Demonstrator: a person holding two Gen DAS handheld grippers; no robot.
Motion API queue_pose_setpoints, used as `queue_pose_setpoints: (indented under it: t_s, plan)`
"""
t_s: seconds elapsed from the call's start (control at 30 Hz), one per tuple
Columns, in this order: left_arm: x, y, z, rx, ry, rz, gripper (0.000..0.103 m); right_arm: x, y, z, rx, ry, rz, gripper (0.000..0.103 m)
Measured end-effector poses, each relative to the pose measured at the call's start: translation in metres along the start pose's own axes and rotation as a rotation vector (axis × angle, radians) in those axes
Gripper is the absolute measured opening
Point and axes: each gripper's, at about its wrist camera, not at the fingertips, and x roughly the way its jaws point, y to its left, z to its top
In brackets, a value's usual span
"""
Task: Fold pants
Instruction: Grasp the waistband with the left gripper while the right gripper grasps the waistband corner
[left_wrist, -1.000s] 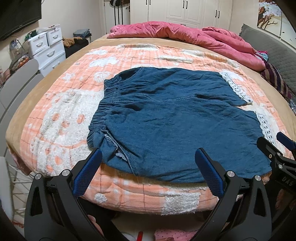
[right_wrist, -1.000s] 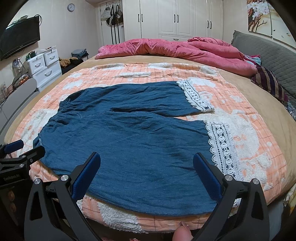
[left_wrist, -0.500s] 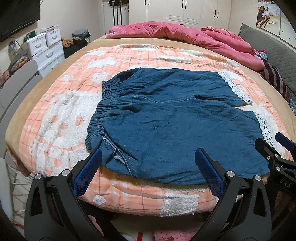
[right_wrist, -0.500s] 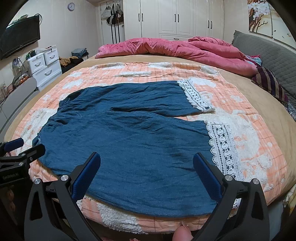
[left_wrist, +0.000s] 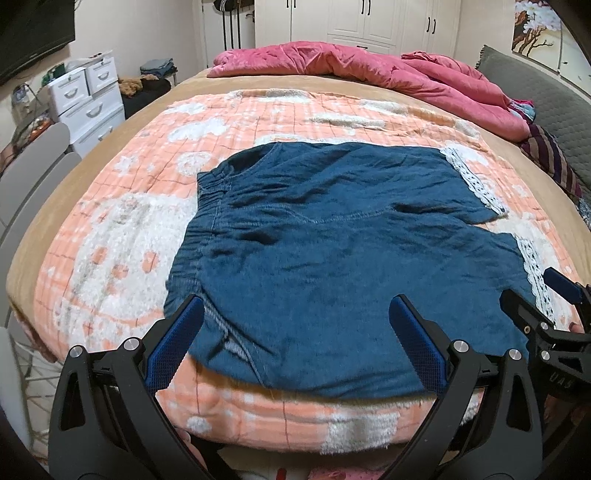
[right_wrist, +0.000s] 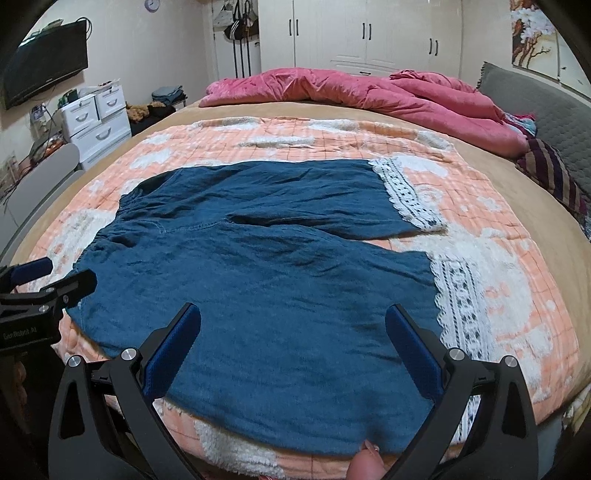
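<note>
Blue denim pants (left_wrist: 332, 251) with white lace cuffs (right_wrist: 461, 306) lie flat on an orange and white blanket (left_wrist: 122, 229), waistband to the left, legs to the right. They also show in the right wrist view (right_wrist: 280, 288). My left gripper (left_wrist: 295, 314) is open and empty, low over the near waistband corner. My right gripper (right_wrist: 291, 321) is open and empty over the near leg, close to its front edge. Each gripper shows at the edge of the other's view.
A pink duvet (right_wrist: 351, 92) is piled at the far end of the bed. A grey headboard (right_wrist: 535, 107) and striped cushion (right_wrist: 554, 173) are at the right. White drawers (left_wrist: 88, 99) and a grey chair (left_wrist: 29, 177) stand left of the bed.
Both grippers have moved forward and down a little toward the near edge of the pants. The pants lie as before.
</note>
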Motion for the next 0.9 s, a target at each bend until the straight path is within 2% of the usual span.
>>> queue_pose_setpoints:
  t_s: [0.17, 0.33, 0.53, 0.67, 0.73, 0.77, 0.83, 0.9]
  plan:
    - [0.018, 0.006, 0.016, -0.001, 0.014, 0.006, 0.094, 0.015, 0.002, 0.02, -0.035, 0.007, 0.018, 0.099]
    - [0.043, 0.023, 0.038, -0.005, 0.035, -0.008, 0.094, 0.038, 0.008, 0.053, -0.093, 0.017, 0.063, 0.099]
    - [0.067, 0.077, 0.079, -0.089, -0.001, -0.03, 0.094, 0.074, 0.024, 0.094, -0.212, 0.049, 0.128, 0.099]
    - [0.087, 0.096, 0.102, -0.037, -0.009, -0.045, 0.094, 0.109, 0.046, 0.128, -0.331, 0.065, 0.174, 0.099]
    - [0.102, 0.102, 0.112, 0.001, 0.004, -0.077, 0.088, 0.127, 0.057, 0.141, -0.382, 0.083, 0.2, 0.099]
    - [0.108, 0.105, 0.116, 0.011, 0.018, -0.081, 0.078, 0.134, 0.062, 0.146, -0.402, 0.091, 0.214, 0.099]
    - [0.125, 0.11, 0.125, 0.045, 0.047, -0.116, 0.071, 0.155, 0.074, 0.159, -0.453, 0.124, 0.257, 0.099]
    - [0.138, 0.113, 0.128, 0.076, 0.071, -0.132, 0.056, 0.173, 0.084, 0.168, -0.489, 0.154, 0.289, 0.099]
